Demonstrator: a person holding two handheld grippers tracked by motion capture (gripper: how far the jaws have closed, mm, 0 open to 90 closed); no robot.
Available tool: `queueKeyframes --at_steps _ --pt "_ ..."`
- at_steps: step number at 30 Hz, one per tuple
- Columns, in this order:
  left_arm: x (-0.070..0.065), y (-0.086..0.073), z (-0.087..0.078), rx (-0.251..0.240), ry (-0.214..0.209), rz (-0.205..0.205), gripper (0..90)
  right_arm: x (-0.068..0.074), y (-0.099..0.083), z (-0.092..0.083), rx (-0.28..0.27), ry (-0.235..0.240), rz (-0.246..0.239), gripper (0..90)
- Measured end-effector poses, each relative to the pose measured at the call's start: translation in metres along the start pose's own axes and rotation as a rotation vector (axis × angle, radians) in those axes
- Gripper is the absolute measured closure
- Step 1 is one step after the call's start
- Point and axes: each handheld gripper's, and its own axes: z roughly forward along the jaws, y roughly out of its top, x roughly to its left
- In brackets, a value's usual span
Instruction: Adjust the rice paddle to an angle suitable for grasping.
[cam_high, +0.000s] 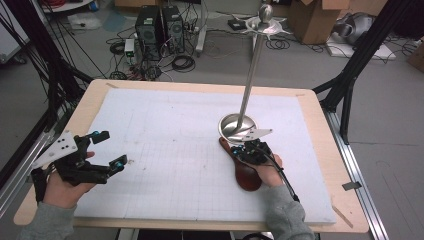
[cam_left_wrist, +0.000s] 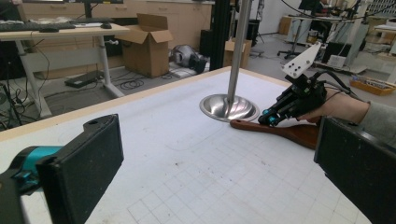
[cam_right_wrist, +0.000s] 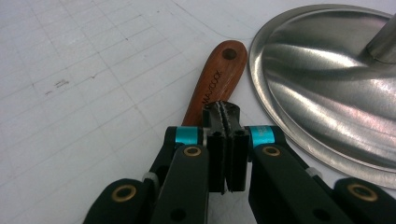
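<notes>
Steel stand base (cam_right_wrist: 327, 88) just beside wooden spatula (cam_right_wrist: 212, 86).

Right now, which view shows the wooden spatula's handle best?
The right gripper view: the wooden spatula shows its hanging hole and lettering up close. The high view shows its broad end beside the right hand; the left gripper view shows it side-on.

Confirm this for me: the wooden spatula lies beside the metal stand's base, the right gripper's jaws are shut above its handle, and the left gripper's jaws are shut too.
One point is wrong: the left gripper has its jaws wide open, as the left gripper view shows. The rest stands: the wooden spatula lies beside the metal stand's base, and the right gripper is shut above its handle.
</notes>
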Motion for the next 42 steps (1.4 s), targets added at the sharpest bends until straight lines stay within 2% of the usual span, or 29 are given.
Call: queueKeyframes --at_steps 21,30,42 --pt "-0.0001 -0.0012 0.0029 0.011 -0.005 0.0 1.8 0.0021 0.002 0.0016 0.012 -0.001 -0.012 89.6" --pt "-0.0036 0.0004 0.0038 0.008 -0.017 0.004 1.8 0.0044 0.0032 0.0027 0.011 0.019 -0.01 89.6" --pt "-0.0033 -0.0016 0.0036 0.006 -0.027 -0.004 1.8 0.0065 0.0071 0.0053 0.019 0.03 -0.032 89.6"
